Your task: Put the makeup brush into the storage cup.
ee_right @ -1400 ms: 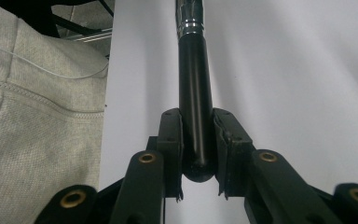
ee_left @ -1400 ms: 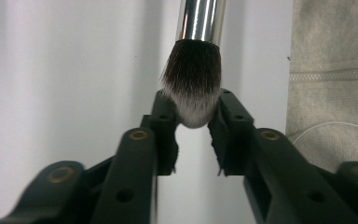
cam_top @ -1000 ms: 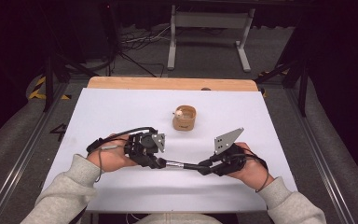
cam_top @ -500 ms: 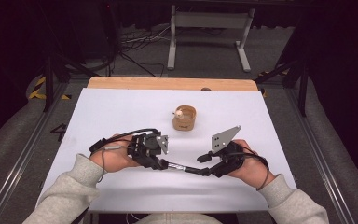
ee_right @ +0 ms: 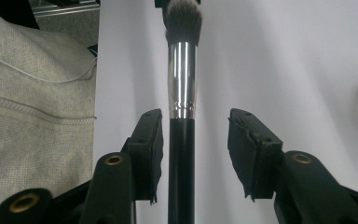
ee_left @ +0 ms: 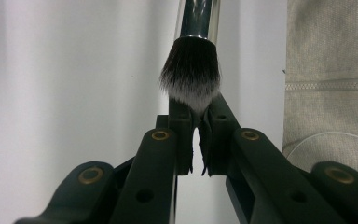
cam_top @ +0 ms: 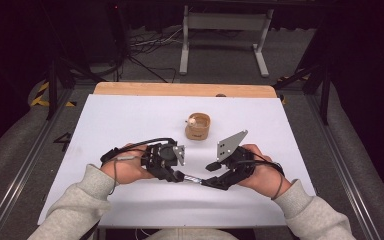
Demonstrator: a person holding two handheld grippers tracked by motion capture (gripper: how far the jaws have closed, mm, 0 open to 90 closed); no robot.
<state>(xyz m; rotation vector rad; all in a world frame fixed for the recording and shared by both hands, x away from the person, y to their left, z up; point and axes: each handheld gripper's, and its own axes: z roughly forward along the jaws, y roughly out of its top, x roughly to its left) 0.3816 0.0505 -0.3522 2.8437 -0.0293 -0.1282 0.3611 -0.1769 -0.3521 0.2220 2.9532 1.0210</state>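
One makeup brush (cam_top: 194,179) lies low across the white table (cam_top: 130,120), spanning the gap between two grippers at about six o'clock on the sheet. The left gripper (ee_left: 196,122) has its jaws drawn narrow, nearly together, their tips touching the brush's dark, white-tipped bristles (ee_left: 191,74) from below. The right gripper (ee_right: 195,135) stands wide, its jaws apart on either side of the black handle (ee_right: 182,172), below the silver ferrule (ee_right: 182,79), touching neither side. One wooden cup (cam_top: 198,126) sits near the table's centre, at twelve o'clock from the brush, well apart. Two grey sleeves (cam_top: 70,210) enter from the bottom.
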